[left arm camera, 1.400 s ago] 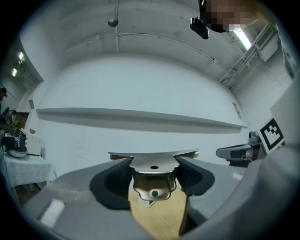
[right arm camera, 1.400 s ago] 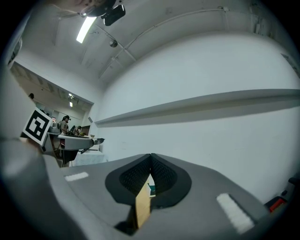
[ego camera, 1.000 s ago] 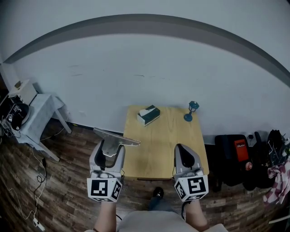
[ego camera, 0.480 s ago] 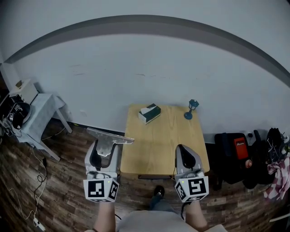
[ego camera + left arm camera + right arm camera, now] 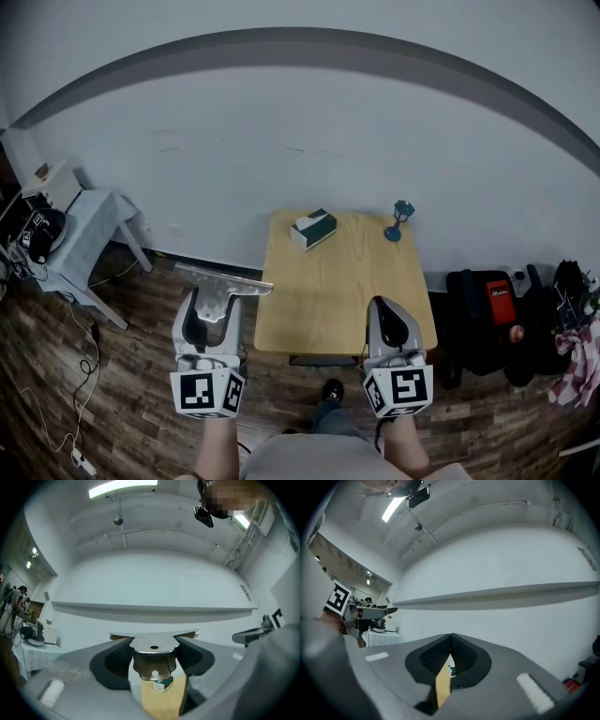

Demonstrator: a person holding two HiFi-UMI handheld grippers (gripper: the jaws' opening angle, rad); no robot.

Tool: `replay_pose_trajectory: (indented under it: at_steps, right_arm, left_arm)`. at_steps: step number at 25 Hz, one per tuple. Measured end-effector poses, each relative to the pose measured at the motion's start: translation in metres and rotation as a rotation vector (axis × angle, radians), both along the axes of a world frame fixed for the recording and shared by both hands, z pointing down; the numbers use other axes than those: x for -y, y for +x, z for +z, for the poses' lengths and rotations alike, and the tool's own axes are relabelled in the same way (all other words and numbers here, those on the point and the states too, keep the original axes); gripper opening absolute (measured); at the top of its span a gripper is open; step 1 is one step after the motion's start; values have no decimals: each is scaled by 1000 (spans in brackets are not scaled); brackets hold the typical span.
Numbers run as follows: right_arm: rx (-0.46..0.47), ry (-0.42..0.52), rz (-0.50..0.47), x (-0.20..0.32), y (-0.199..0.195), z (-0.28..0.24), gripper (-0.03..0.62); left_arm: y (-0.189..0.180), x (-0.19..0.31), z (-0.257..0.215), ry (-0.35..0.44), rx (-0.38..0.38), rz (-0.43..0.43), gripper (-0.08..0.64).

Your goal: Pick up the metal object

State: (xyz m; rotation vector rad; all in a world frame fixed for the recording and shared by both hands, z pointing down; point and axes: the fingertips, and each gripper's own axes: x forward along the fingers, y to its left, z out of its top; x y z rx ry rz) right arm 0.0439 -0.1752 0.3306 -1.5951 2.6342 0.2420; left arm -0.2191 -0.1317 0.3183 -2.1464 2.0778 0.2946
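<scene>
The metal object (image 5: 223, 284) is a flat plate with a bent, holed tab (image 5: 153, 656). My left gripper (image 5: 214, 309) is shut on it, its pads (image 5: 111, 660) pressing the tab from both sides, and holds it in the air off the left edge of the wooden table (image 5: 337, 300). The right gripper (image 5: 389, 317) hovers over the table's near right edge. In the right gripper view its jaws (image 5: 451, 651) meet with nothing between them.
A green and white tissue box (image 5: 312, 229) and a small blue stand (image 5: 401, 220) sit at the table's far side, near the white wall. A small white side table (image 5: 80, 234) stands at the left, dark bags (image 5: 487, 314) at the right, and cables (image 5: 84, 375) lie on the wooden floor.
The left gripper has drawn back and a little left with the metal object, away from the table's edge. The right gripper has barely moved.
</scene>
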Motion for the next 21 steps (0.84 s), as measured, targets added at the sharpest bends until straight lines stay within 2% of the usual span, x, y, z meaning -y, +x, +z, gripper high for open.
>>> replay_pose_trajectory:
  at_steps: [21]
  right_arm:
    - [-1,-9,0,-14,-14,3,2]
  left_arm:
    - [-11,-14,5,-4,-18,2,299]
